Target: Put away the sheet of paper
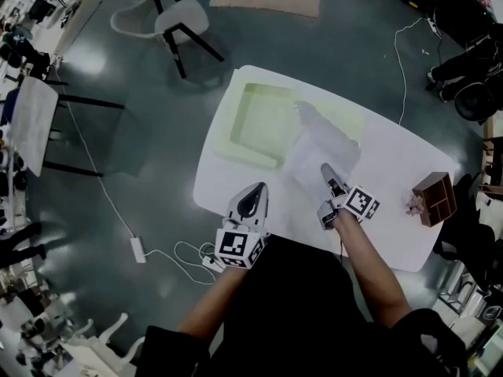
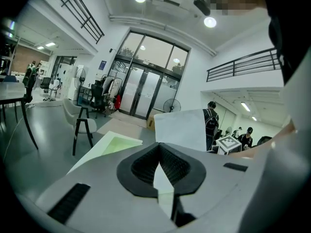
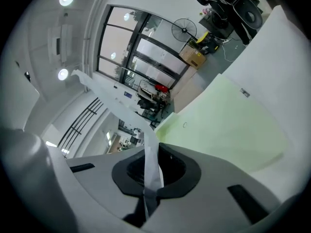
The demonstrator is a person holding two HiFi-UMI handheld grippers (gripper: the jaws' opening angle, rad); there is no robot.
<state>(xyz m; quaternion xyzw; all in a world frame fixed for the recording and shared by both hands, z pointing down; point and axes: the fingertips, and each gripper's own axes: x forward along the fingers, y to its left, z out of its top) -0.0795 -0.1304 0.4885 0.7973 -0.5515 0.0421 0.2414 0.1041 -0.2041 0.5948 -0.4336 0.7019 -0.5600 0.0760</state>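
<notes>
White table (image 1: pixel 393 171), sheet of paper (image 1: pixel 326 144) pinched in left tongs (image 1: pixel 258 187) and right tongs (image 1: pixel 325 168), near edge indistinct against it

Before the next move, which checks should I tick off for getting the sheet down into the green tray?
1. Right hand-held gripper shut on the sheet of paper: ok.
2. Left hand-held gripper also gripping the sheet: cannot tell; its jaws are together near the sheet's edge.
3. Green tray free of other things: ok.
4. Sheet lying flat in the tray: not ok; it is held up over the tray's right part.
5. Wooden box away from the tray: ok.
</notes>
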